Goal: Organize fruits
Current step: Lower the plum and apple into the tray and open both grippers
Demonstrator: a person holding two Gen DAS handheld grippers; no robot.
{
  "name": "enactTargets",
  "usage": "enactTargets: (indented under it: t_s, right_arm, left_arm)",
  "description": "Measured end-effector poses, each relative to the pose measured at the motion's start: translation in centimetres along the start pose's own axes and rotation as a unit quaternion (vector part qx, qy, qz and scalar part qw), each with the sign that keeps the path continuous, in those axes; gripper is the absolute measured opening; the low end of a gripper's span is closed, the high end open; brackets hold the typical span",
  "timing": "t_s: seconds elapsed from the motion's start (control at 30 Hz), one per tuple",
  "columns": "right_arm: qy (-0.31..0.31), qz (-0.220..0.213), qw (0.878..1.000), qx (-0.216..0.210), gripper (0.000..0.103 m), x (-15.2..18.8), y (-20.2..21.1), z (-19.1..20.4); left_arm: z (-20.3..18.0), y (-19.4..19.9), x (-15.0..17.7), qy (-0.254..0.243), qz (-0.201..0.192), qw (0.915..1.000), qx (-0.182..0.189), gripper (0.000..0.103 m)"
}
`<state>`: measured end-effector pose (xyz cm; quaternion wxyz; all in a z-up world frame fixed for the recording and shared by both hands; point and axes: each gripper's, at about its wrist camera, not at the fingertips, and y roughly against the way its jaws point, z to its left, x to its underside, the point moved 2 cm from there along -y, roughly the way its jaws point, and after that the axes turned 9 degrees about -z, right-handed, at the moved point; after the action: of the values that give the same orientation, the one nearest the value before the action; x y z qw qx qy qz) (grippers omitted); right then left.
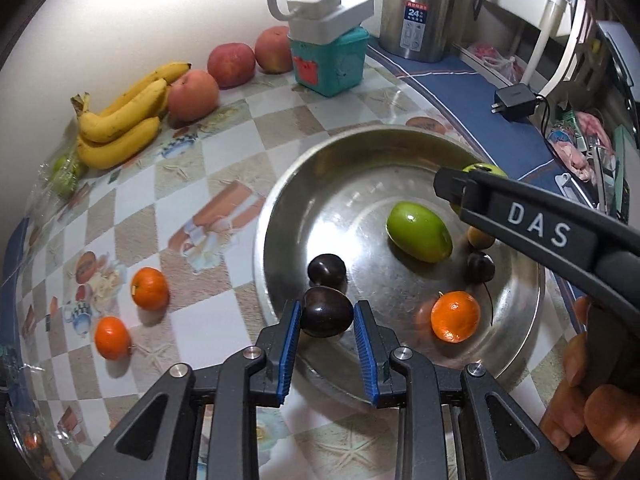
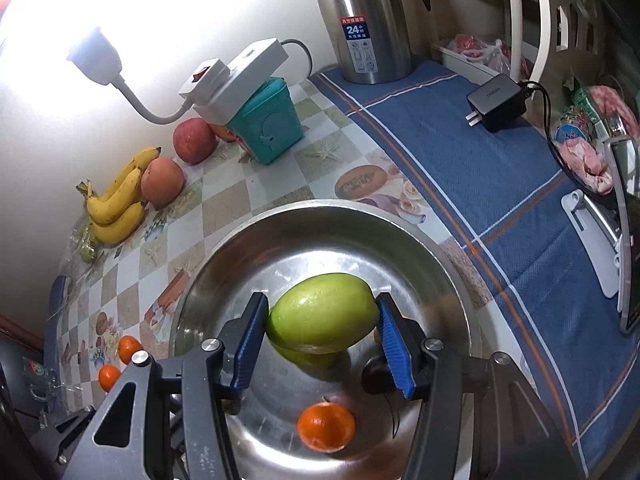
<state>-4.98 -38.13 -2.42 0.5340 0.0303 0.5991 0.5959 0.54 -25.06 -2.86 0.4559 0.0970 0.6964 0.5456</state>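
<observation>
A steel bowl (image 1: 304, 184) holds a green fruit (image 1: 418, 230), a tangerine (image 1: 455, 316) and dark plums (image 1: 327, 270). My left gripper (image 1: 326, 316) is over the bowl's near rim with a dark plum (image 1: 326, 312) between its blue pads, touching the left pad, a small gap on the right. My right gripper (image 2: 322, 316) is shut on a second green fruit (image 2: 322, 314) and holds it above the bowl (image 2: 224, 256). Its black finger (image 1: 520, 216) crosses the left wrist view.
Two tangerines (image 1: 150, 288) lie on the checkered tablecloth left of the bowl. Bananas (image 1: 120, 120), three apples (image 1: 192, 94), a teal box (image 1: 330, 62) with a power strip and a steel thermos (image 1: 420, 8) stand along the wall. A black charger (image 1: 514, 100) lies on the blue cloth.
</observation>
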Motion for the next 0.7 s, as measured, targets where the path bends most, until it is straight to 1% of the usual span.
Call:
enactTargets:
  t_s: [0.23,0.47,0.7]
  right_arm:
    - [0.010,-0.001,1.000,0.013,0.057,0.6,-1.4,-0.5]
    - [0.016,0.011,0.999,0.029,0.057,1.1,-2.1,-1.1]
    - [0.020,0.012,0.999,0.029,0.057,1.0,-2.2,-1.0]
  left_arm:
    - [-0.8,-0.8,0.3,0.013,0.003,0.9997,0.019,0.029]
    - [-1.6,-1.5,0.6,0.008,0.011,0.9998,0.016,0.030]
    - [-2.0,-1.7,0.8,-0.001,0.014,0.9998,0.016,0.030]
